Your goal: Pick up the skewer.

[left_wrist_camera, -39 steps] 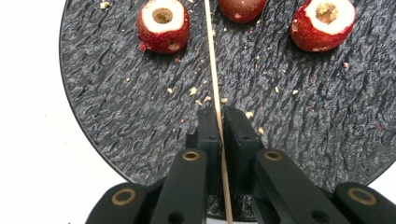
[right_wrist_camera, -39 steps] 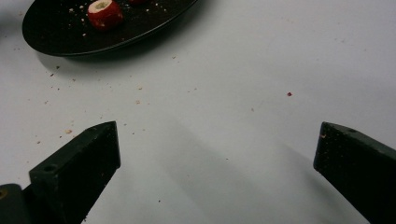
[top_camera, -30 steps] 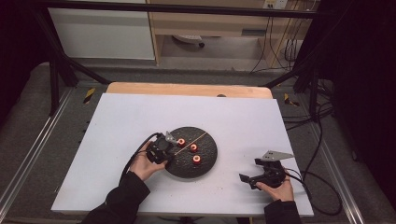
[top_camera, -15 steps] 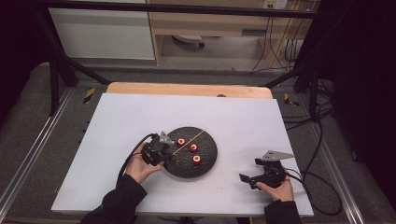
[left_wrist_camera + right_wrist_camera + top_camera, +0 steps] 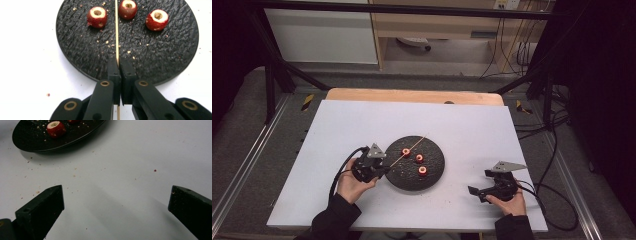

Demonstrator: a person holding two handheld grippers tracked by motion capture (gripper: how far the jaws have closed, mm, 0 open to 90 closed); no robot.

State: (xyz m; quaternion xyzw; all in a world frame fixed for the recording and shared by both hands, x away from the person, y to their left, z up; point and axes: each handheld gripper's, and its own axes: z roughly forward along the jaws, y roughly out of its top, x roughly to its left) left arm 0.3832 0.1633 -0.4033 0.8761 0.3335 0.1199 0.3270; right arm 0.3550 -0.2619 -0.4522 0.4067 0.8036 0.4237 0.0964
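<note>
We clamp thin wooden skewer (image 5: 116, 30) in left gripper (image 5: 119, 65) | its axis runs toward 12 o'clock, between cored red fruits (image 5: 97, 17) on round black plate (image 5: 75, 50) | right gripper (image 5: 116, 202) gapes, idle on the worktop at 4 o'clock of the plate

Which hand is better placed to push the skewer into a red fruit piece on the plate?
Left. Its tongs grip the skewer over the black plate, beside the fruit pieces. The right tongs stand open, off the plate.
</note>
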